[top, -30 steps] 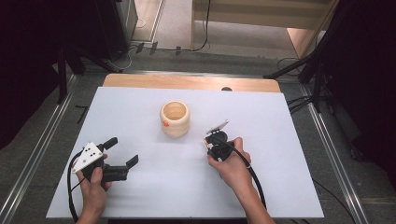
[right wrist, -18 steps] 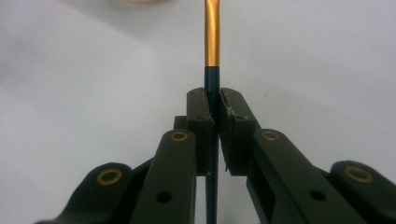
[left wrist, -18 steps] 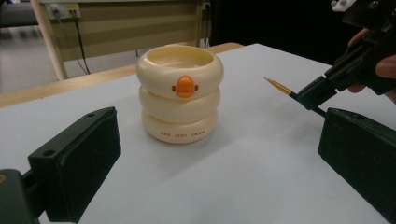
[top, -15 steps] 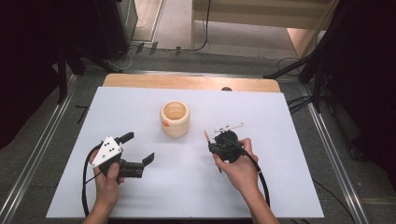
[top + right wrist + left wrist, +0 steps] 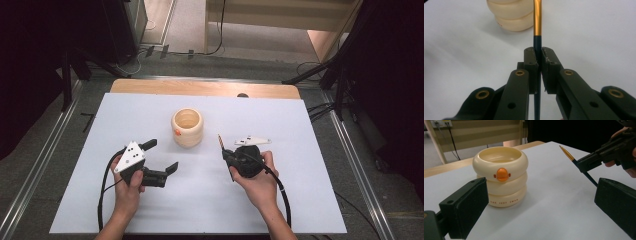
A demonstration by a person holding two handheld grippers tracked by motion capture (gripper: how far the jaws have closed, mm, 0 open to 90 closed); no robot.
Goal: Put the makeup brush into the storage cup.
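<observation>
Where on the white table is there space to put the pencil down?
Bare patches of the white table: the wide strip right of the right gripper, the far left corner behind the left gripper, and the near edge between the two hands. It is crowded in the middle, where the cream cup stands with the pencil pointing near it.

A glossy cream plastic holder (image 5: 500, 180) stands on matt white paper-like sheet (image 5: 310, 130); the pen (image 5: 537, 17) has a shiny gold metal ferrule.

Black 2-jaw grippers (image 5: 161, 158), brass rivets, grey dotted triangular plate, black cables
</observation>
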